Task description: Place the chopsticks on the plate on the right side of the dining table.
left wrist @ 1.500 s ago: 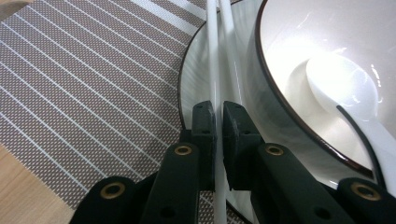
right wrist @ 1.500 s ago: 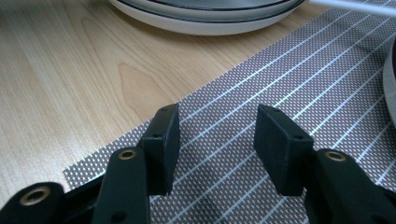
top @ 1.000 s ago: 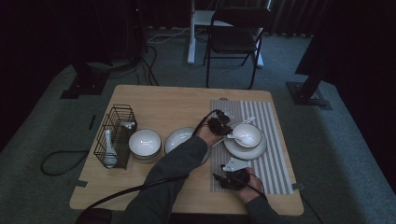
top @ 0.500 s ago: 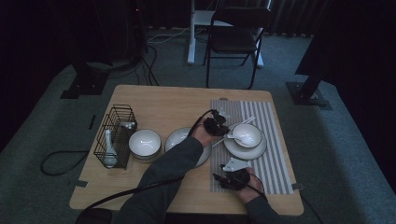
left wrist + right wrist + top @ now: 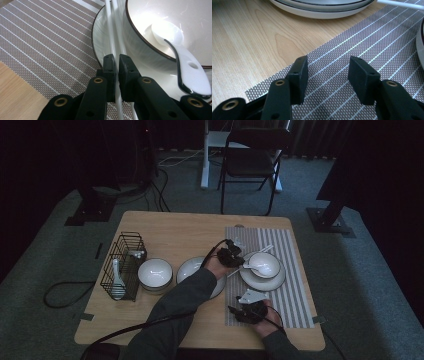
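Note:
My left gripper is shut on a white chopstick that runs between its pads; its jaws have just closed a little further on it. A second chopstick lies alongside, against the dark-rimmed white bowl. A white spoon rests in that bowl, which stands on a plate on the striped placemat. My right gripper rests low over the mat's near left corner, open, with nothing between its jaws.
A second plate sits left of the mat, partly under the person's left forearm. Further left are a white bowl and a black wire basket holding a spoon. A folding chair stands beyond the table.
The left gripper has edged slightly left and nearer beside the bowl. The right gripper has not moved.

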